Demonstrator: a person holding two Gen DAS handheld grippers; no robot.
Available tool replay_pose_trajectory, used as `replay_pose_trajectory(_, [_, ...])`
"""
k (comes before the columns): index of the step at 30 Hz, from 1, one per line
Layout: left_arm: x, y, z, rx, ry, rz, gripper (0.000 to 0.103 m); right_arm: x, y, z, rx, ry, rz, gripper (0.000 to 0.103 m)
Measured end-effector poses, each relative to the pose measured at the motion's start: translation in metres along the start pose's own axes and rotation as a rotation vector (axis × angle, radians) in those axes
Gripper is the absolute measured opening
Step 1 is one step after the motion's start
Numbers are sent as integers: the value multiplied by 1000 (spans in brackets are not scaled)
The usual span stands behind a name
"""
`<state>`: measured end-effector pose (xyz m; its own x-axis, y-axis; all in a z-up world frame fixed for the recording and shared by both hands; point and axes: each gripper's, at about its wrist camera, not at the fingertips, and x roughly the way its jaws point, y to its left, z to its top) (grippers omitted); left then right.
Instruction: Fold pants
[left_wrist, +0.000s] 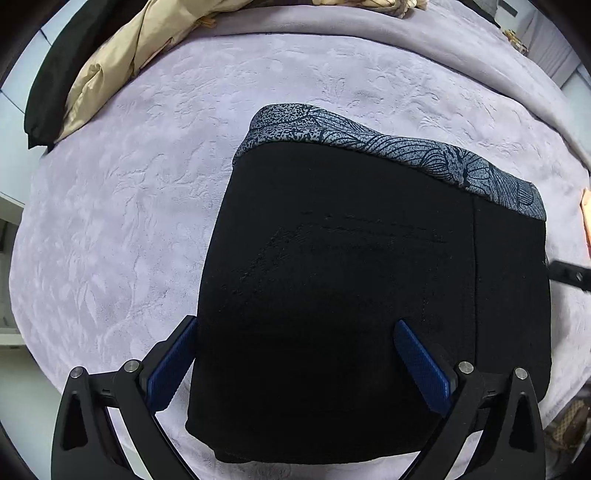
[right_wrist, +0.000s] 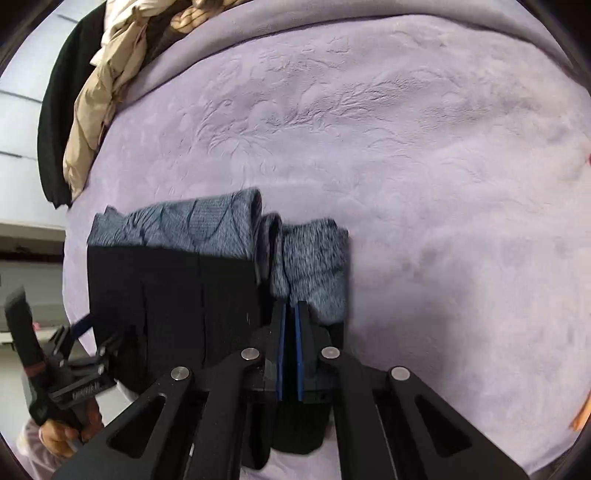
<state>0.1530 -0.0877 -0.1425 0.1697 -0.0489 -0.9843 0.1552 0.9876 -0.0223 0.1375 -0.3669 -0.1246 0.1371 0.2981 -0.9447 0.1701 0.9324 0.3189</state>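
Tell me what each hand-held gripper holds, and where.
Left hand-held gripper: nothing, open over the folded pants. Right hand-held gripper: shut by their patterned edge; grip unclear.

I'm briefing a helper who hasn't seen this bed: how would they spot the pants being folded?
Find the lilac embossed blanket covering the bed. Near its middle lies a compact folded black bundle, the pants. Unlike the beige and black clothes heaped at the blanket's far edge, it has a grey-blue band with a dark line pattern along one side.

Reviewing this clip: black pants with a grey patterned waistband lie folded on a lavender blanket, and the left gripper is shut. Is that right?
Not quite. The left gripper is open, its blue pads spread wide over the pants, as the left wrist view shows. The grey patterned waistband and lavender blanket are as stated.
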Motion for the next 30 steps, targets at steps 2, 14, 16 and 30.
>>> replay_pose_trajectory(2, [1,1,2,-2,7,-7,103,-13,9,-13,-25,-19,3,10])
replay_pose_trajectory(14, [-12,-4,-7,-14,-12,67,103,3,23,-55,-45,75,-53,51])
replay_pose_trajectory(16, [-19,-12,-11,-7,-2,78,103,-6,17,-57,-41,82,-103,63])
replay_pose_trajectory(30, [-75,-31,-36,30,22,45,103,-52,29,-80,-23,-8,-108,97])
